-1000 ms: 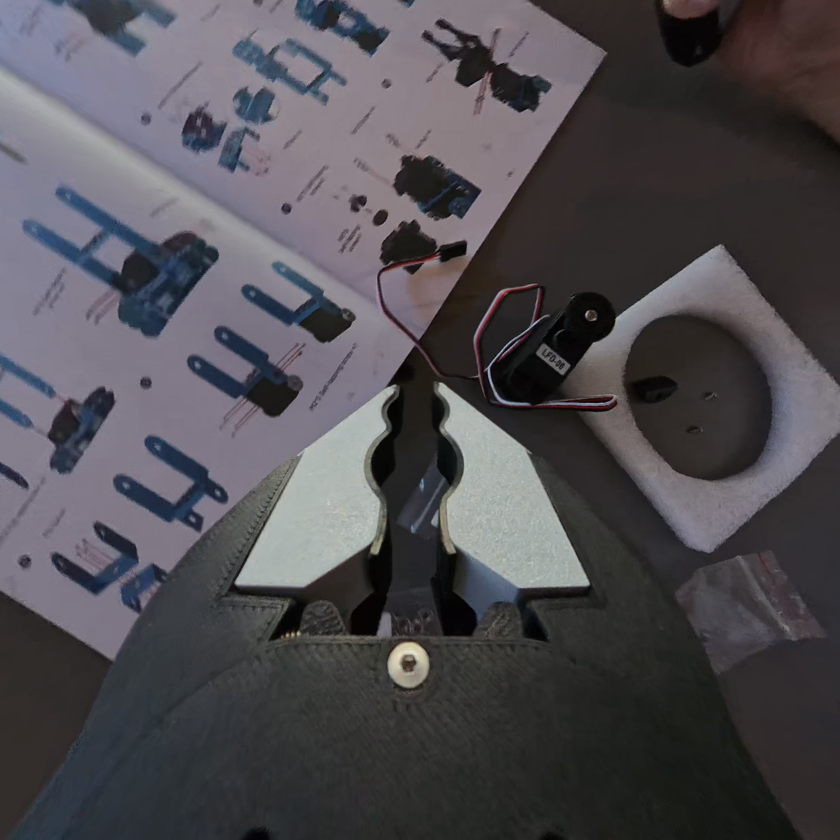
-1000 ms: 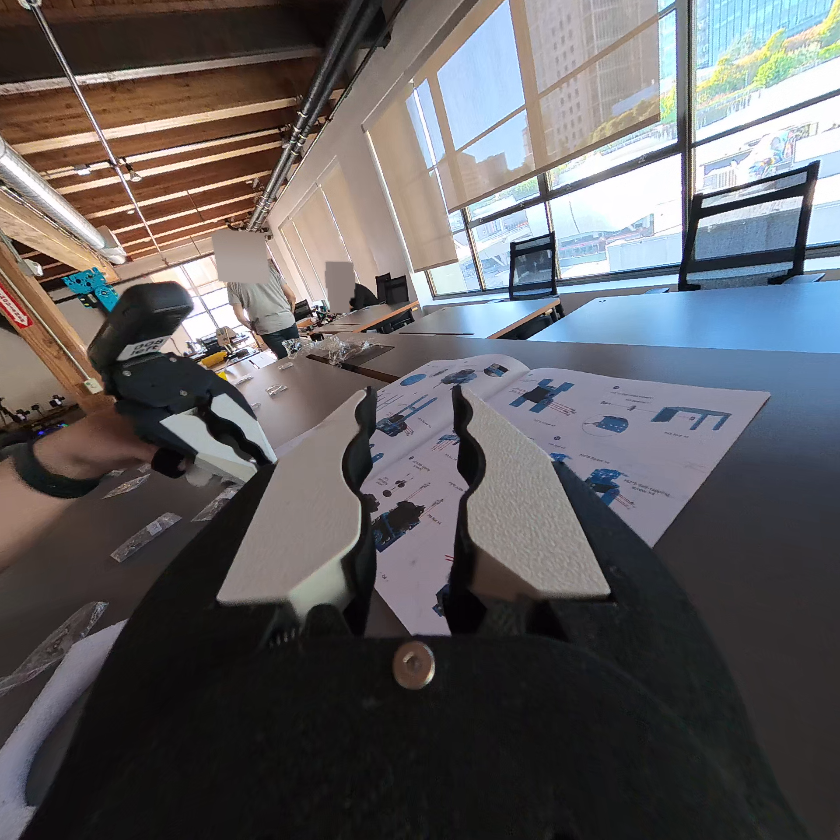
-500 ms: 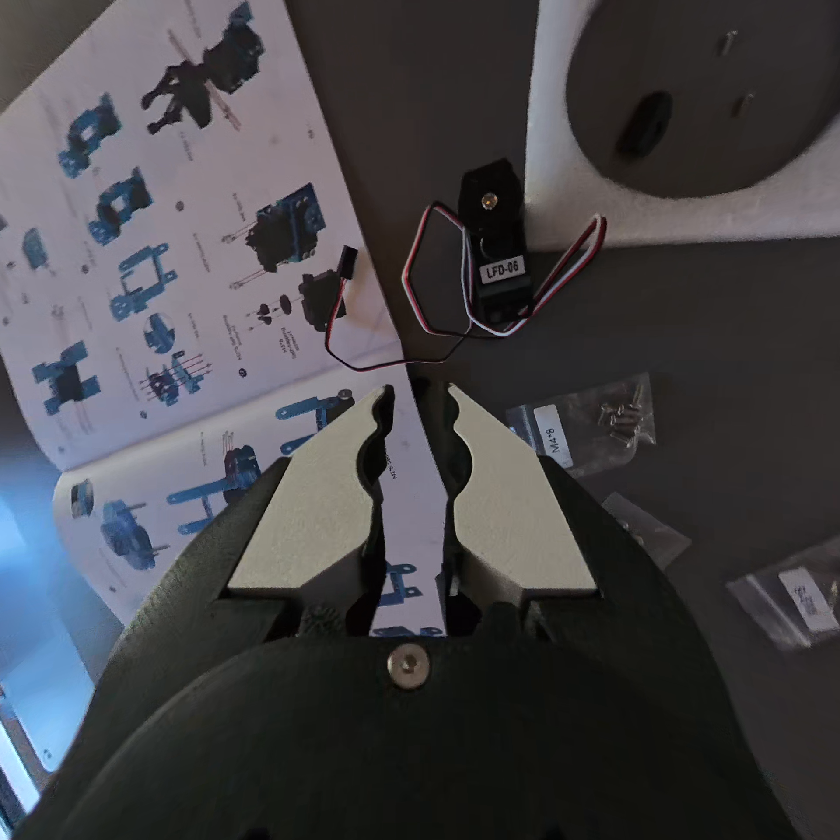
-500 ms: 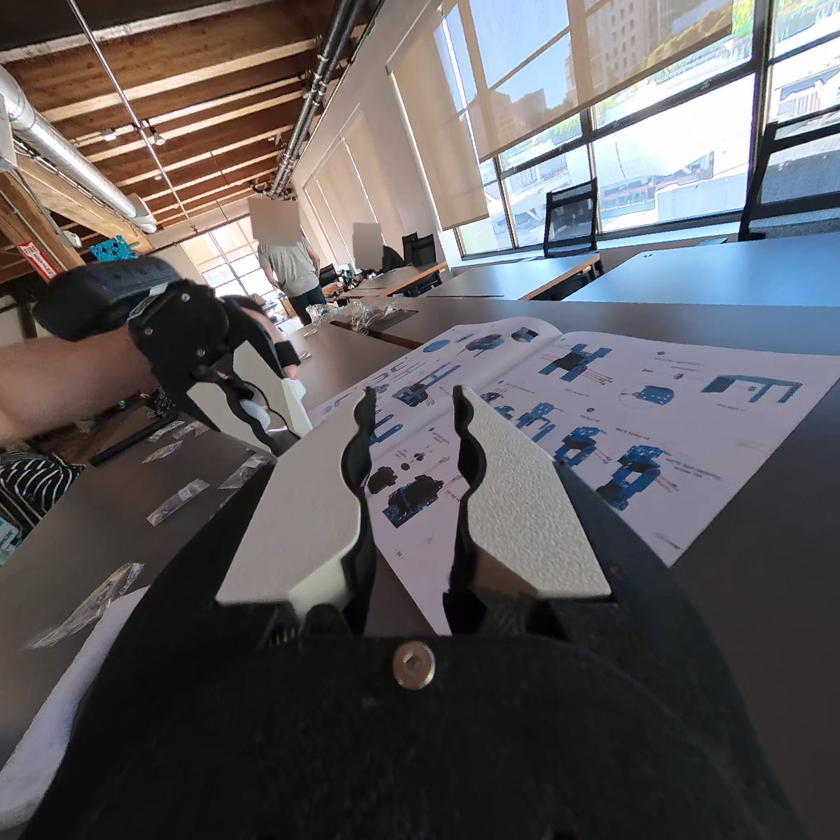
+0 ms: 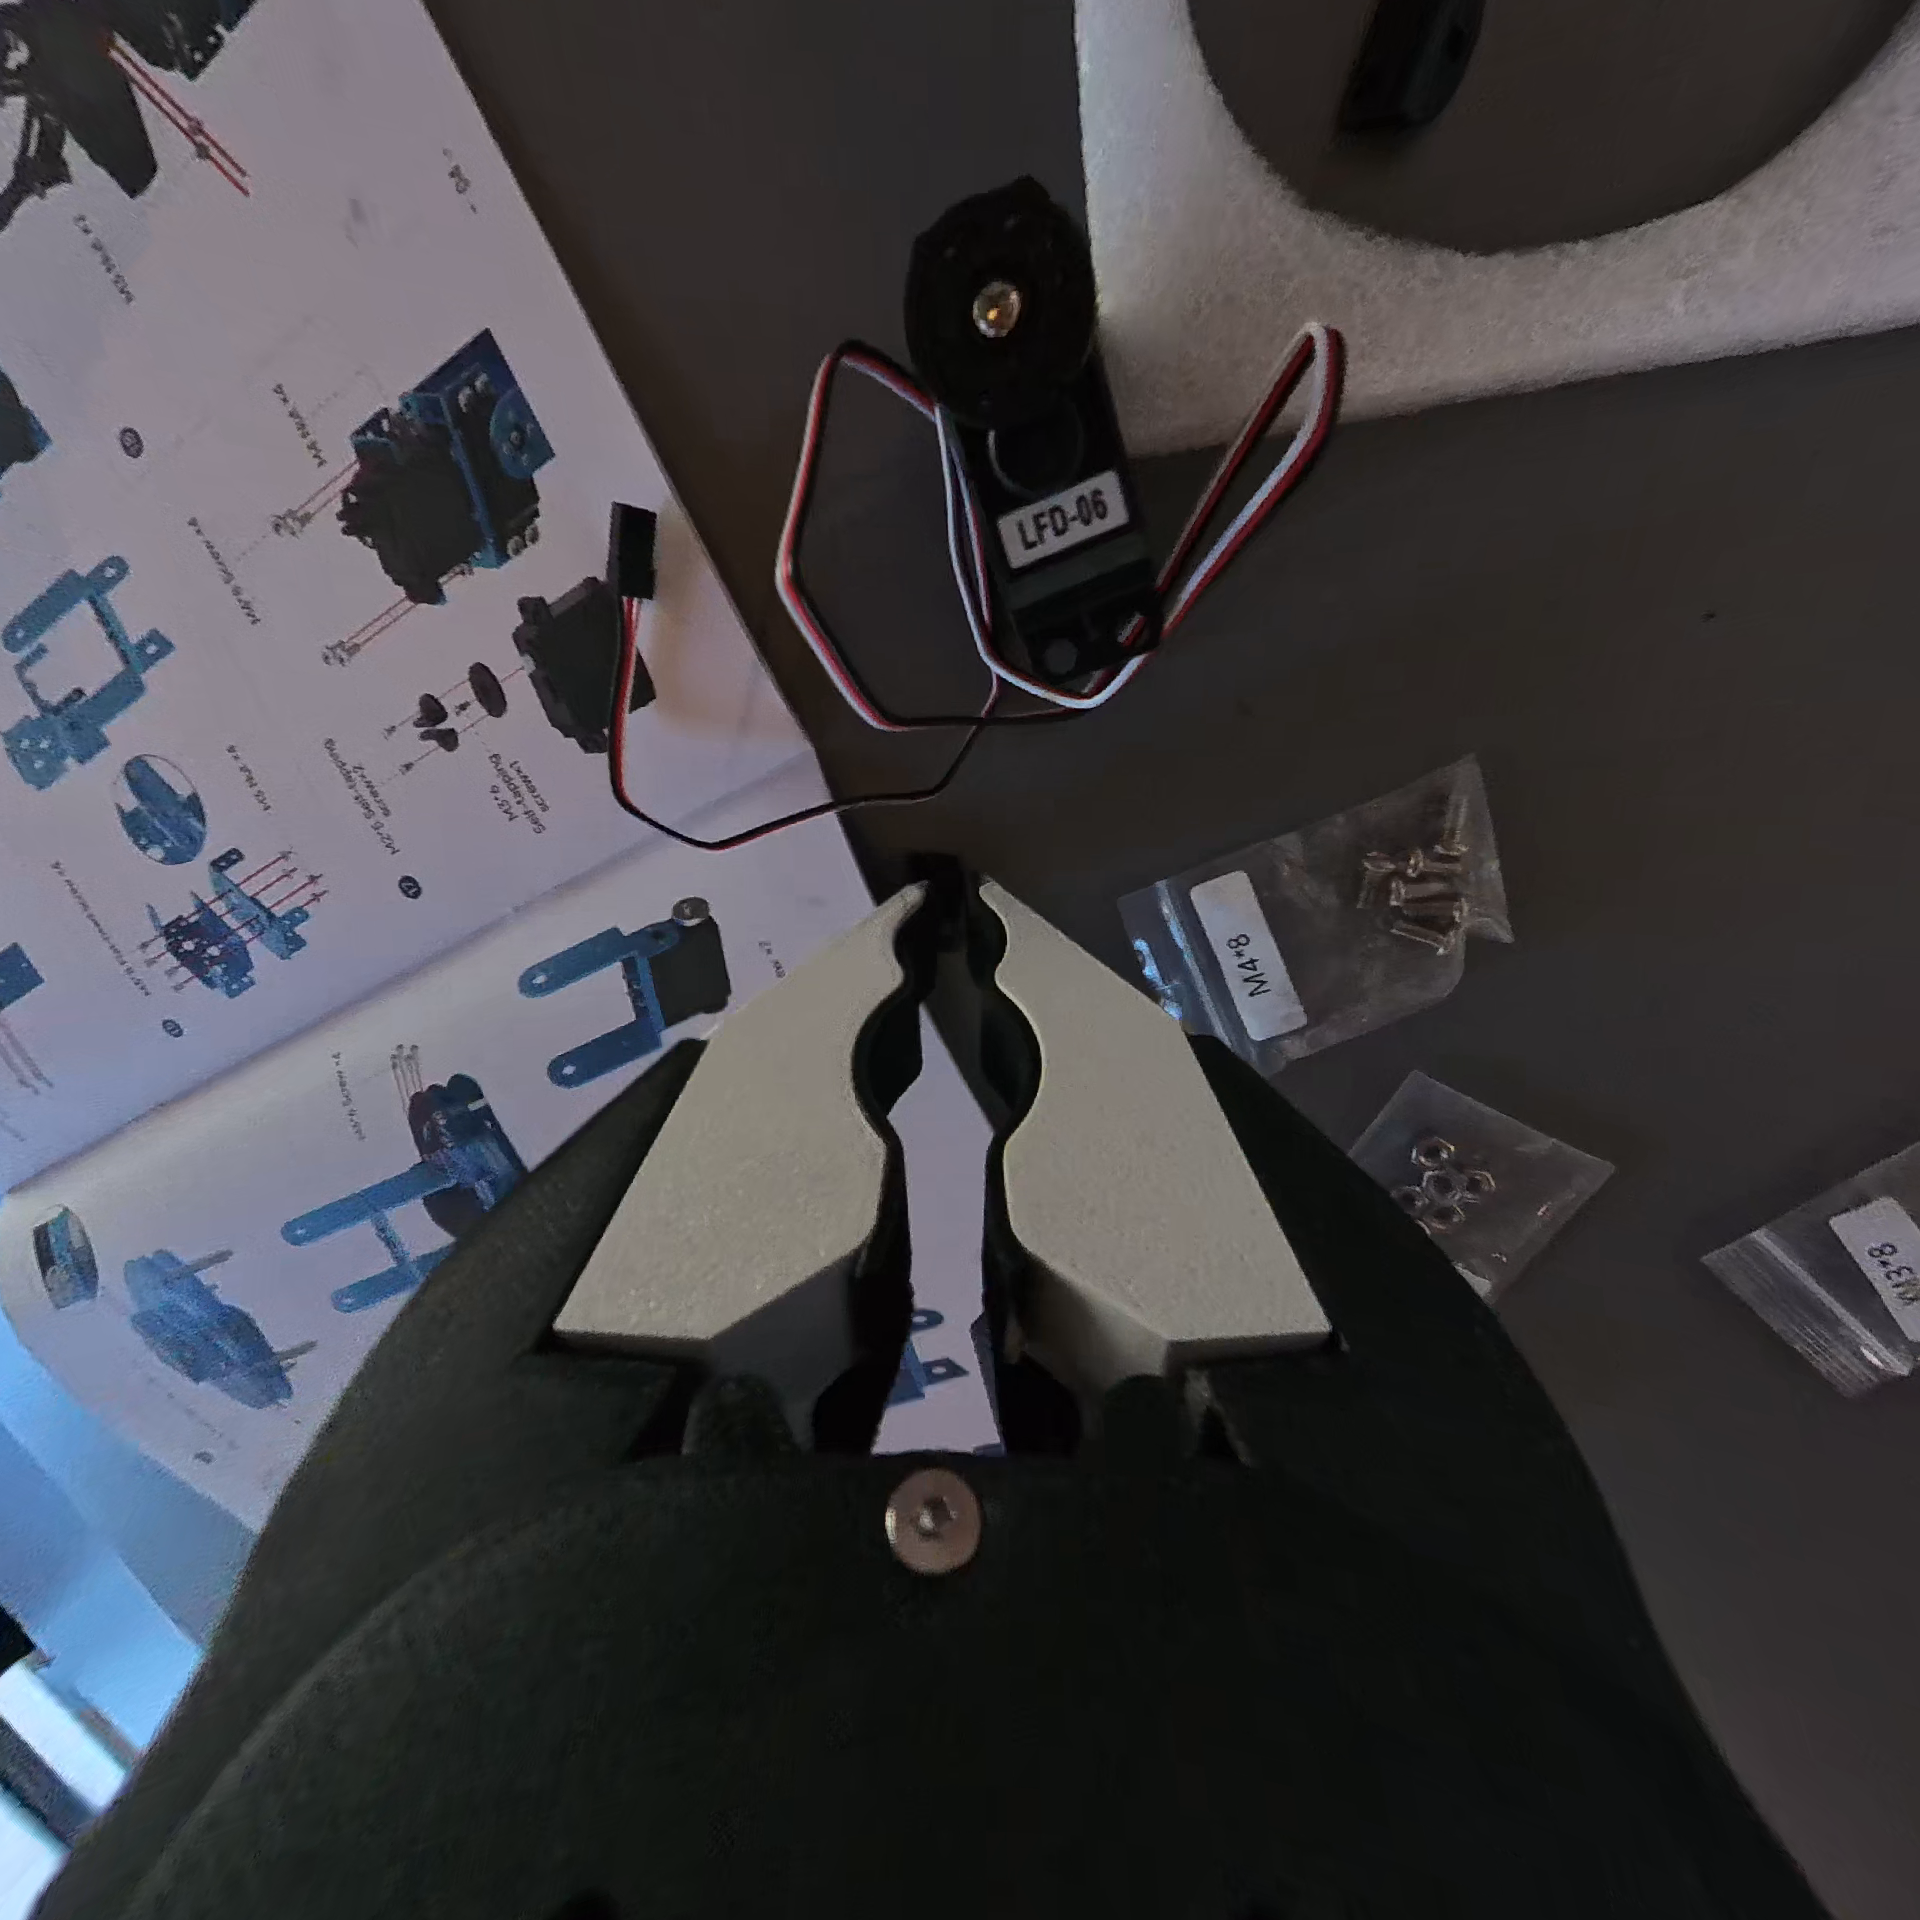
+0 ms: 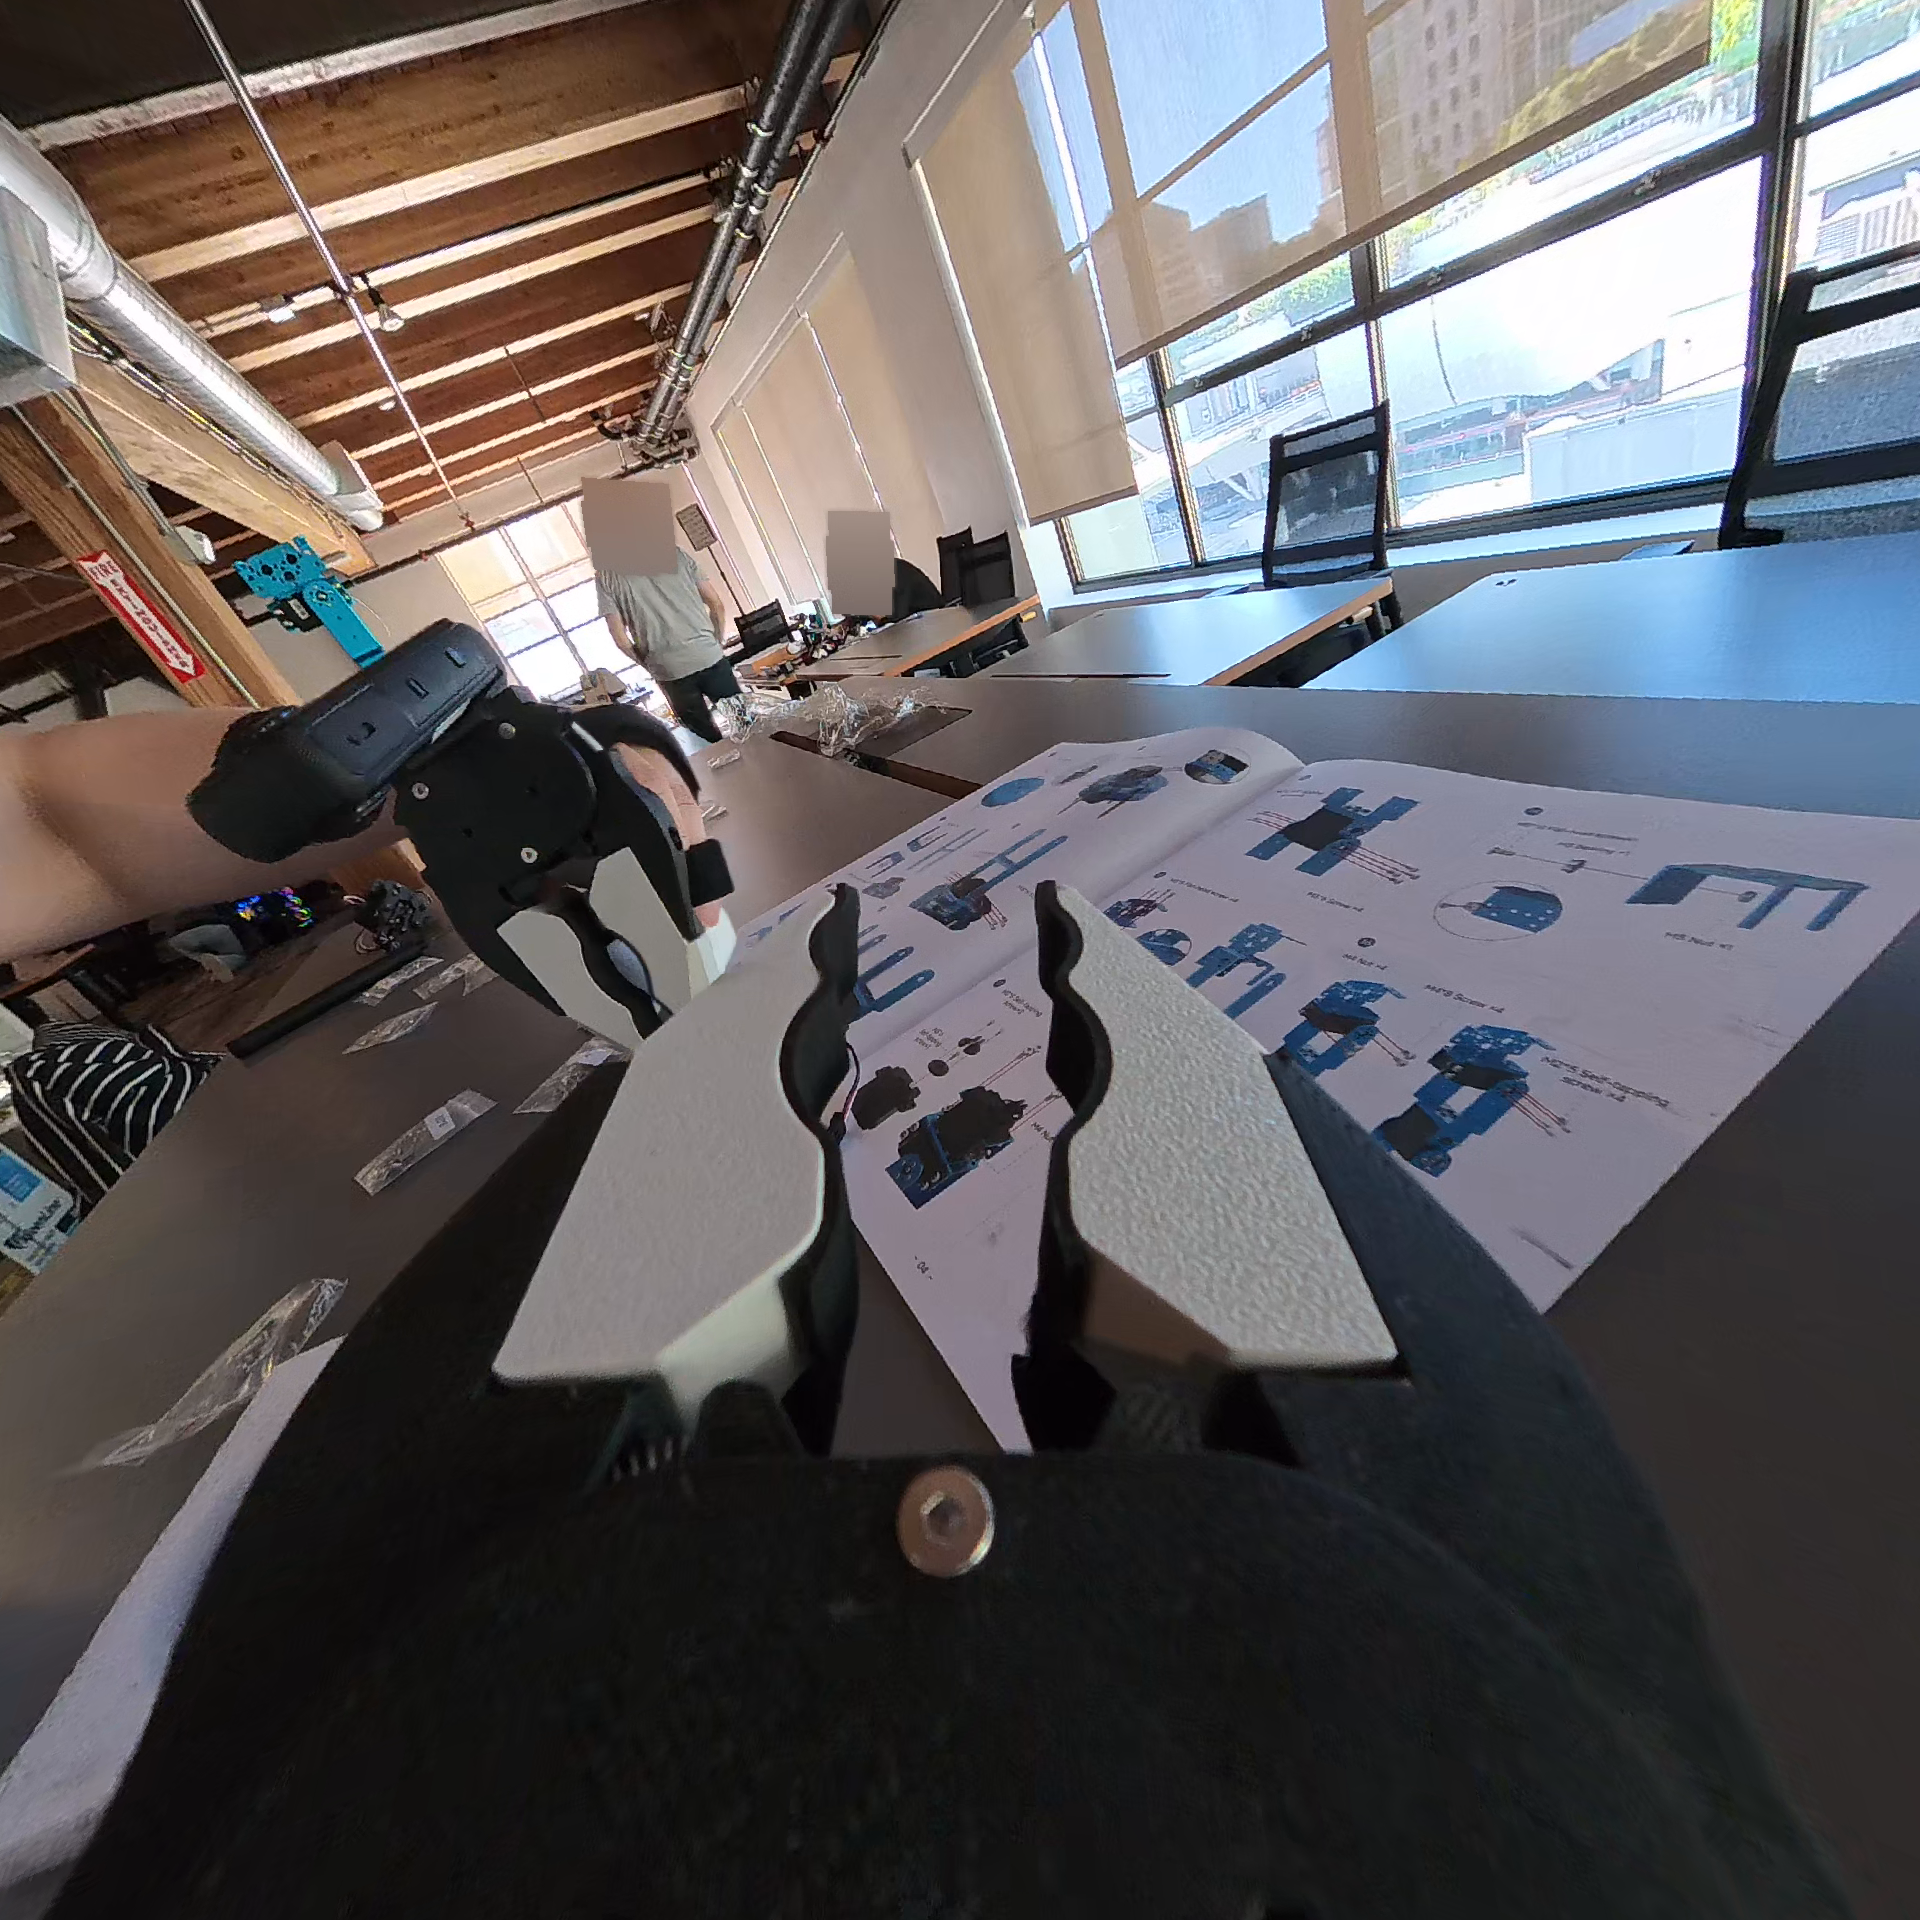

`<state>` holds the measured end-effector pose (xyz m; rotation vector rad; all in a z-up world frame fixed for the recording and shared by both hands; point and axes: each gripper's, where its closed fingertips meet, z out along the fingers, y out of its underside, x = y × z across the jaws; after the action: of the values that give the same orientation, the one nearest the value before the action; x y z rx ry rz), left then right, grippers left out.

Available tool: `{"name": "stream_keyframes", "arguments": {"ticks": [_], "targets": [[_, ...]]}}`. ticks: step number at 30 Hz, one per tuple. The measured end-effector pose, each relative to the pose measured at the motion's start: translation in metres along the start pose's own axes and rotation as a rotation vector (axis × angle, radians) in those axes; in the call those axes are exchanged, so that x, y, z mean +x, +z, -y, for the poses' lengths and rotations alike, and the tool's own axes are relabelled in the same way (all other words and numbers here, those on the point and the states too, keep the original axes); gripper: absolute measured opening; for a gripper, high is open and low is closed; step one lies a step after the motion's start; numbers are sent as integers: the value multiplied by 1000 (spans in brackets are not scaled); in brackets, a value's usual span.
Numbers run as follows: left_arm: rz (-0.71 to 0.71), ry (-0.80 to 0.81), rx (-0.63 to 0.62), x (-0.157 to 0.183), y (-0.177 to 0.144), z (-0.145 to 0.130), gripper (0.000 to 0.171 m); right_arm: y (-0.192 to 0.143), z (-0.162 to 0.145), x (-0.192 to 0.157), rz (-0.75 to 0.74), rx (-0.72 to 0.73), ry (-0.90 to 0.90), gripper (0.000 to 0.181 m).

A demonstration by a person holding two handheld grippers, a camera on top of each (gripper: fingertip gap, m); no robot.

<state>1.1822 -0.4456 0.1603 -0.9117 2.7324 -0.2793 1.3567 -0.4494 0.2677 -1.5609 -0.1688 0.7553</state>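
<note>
A black servo with a white label lies on the dark table, its red, white and black cable looping to a black plug on the open instruction booklet. My left gripper hovers just short of the servo, over the booklet's edge, its jaws nearly together and empty. My right gripper is low over the table, pointing at the booklet, jaws a little apart and empty. The left gripper also shows in the right wrist view, pointing down, held by a bare forearm.
A white foam frame with a round hole lies beyond the servo, a black part inside it. Small clear bags of screws and nuts lie right of the left gripper. More bags, desks, chairs and two people are farther off. The left gripper's tips are roughly 20 centimeters from the right gripper's. To reach the black servo in a straight line is about 7 centimeters for my left fingers, about 15 centimeters for my right. My left gripper is the nearer one to the black plug: about 8 centimeters, against 12 centimeters.
The left gripper has turned and moved closer to the servo and down toward the table; the foam has slid to the top of its view and screw bags have come in. The right gripper barely shifted.
</note>
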Motion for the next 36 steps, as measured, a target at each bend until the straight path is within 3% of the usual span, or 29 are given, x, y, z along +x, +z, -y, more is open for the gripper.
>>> {"name": "stream_keyframes", "arguments": {"ticks": [8,19,27,33,36], "targets": [[87,-170,16,-1,-7,-2,0,2,-3,-3,14,-15,-6,33],[377,-510,312,20,-61,33,0,6,-7,-8,34,-32,-17,33],[702,-705,571,45,-114,77,0,10,-16,-14,56,-76,-24,33],[1021,-704,502,41,-148,103,0,10,-7,-28,120,-27,48,32],[1155,-655,358,32,-151,123,0,9,0,-53,237,-25,208,32]]}}
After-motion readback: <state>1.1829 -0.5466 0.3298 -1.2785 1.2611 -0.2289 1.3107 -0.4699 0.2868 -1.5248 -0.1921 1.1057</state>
